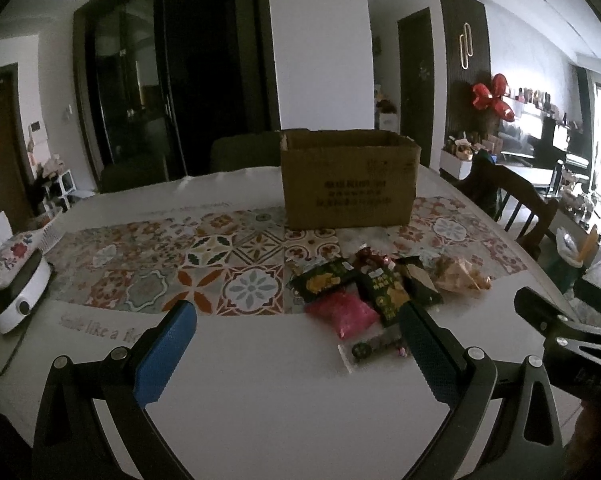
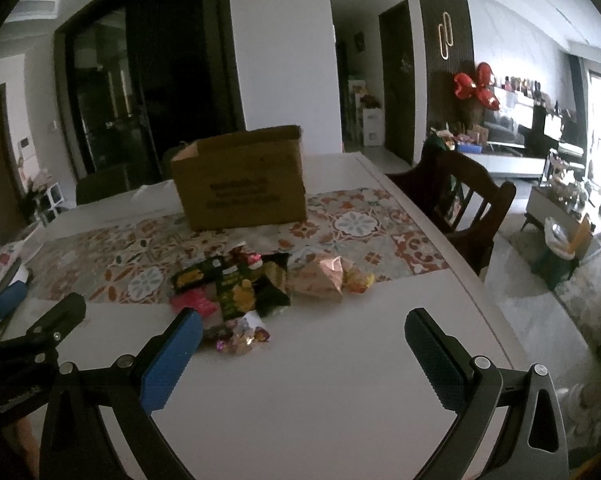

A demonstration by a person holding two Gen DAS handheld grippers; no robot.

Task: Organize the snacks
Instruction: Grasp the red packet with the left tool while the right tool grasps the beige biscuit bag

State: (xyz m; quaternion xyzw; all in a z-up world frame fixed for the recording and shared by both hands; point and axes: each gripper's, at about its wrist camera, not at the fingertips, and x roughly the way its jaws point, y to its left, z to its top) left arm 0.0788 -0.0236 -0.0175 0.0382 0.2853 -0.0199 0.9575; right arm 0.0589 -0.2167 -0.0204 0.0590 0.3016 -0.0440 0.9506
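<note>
Your left gripper [image 1: 296,336] and right gripper [image 2: 302,344] both hover over the table [image 2: 320,380] with fingers spread wide, holding nothing. The snack packets [image 2: 244,288] lie heaped at twelve o'clock, the cardboard box [image 2: 240,180] just behind them.

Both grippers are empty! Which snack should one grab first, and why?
Probably move the open right gripper forward onto the small clear candy bag. It lies nearest, at the pile's front edge, with nothing on top. The brown cardboard box waits open behind the pile.
</note>
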